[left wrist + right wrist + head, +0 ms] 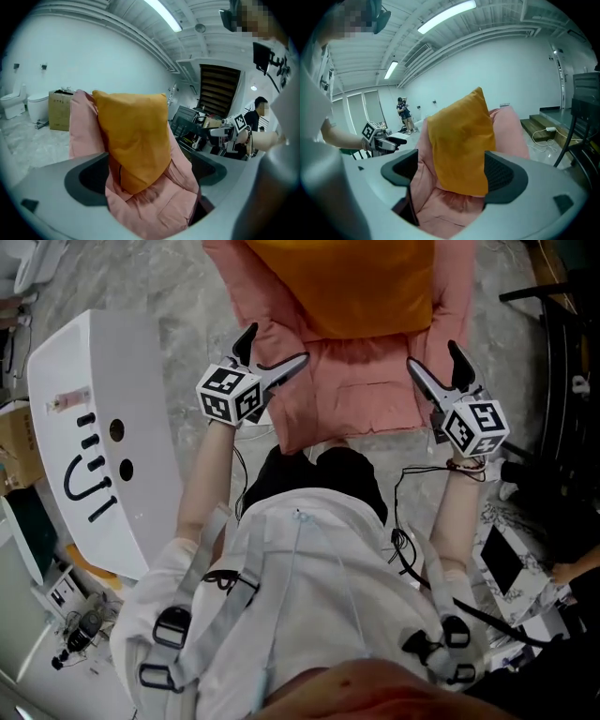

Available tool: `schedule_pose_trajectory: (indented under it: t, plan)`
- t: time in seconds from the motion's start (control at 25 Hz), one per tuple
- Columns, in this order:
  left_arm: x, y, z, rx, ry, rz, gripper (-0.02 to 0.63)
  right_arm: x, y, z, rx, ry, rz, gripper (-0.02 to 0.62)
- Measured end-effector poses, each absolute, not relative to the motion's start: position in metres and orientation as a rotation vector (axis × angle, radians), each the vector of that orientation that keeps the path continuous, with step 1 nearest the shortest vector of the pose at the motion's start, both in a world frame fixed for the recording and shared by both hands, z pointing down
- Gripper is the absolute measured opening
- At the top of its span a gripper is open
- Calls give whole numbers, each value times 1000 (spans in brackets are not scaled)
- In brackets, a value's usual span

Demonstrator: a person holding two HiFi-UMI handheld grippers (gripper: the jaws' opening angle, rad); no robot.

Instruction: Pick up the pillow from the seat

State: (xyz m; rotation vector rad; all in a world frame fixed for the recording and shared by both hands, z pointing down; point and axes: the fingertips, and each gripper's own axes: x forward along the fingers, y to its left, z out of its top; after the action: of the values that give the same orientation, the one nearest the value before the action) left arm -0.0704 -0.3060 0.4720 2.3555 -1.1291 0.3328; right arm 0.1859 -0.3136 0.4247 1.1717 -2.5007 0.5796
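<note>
Leaning square pillow (342, 282) (orange fabric), padded seat (361, 395)

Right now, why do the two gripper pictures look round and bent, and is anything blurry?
Left gripper view: a fisheye lens curves everything and darkens the corners; the pillow is sharp. Right gripper view: same bending; the ceiling light glares mildly. Head view: little bending, even light.

Over the front of the seat (356, 399) the space is open. The left gripper (278, 345) and right gripper (433, 355) hang there, jaws apart, touching nothing. The pillow (342, 282) leans against the seat's back and fills its middle, with padding exposed on both flanks. A strip of bare floor (187, 306) separates the seat's left side from a white unit (103, 427). A black frame (562, 352) crowds the seat's right side.
</note>
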Motion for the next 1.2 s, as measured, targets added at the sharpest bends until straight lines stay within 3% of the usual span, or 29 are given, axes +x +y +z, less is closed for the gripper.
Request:
schedule_pose_trajectory:
  t: [0.48,1.2]
  plan:
    - [-65,-377,568,2181,-1232,324,537,222,-427,527,1054,-2459,631,420]
    - [-41,-460,626,2352,-1107,220,536,175,-497,607,647,-2578,539,426]
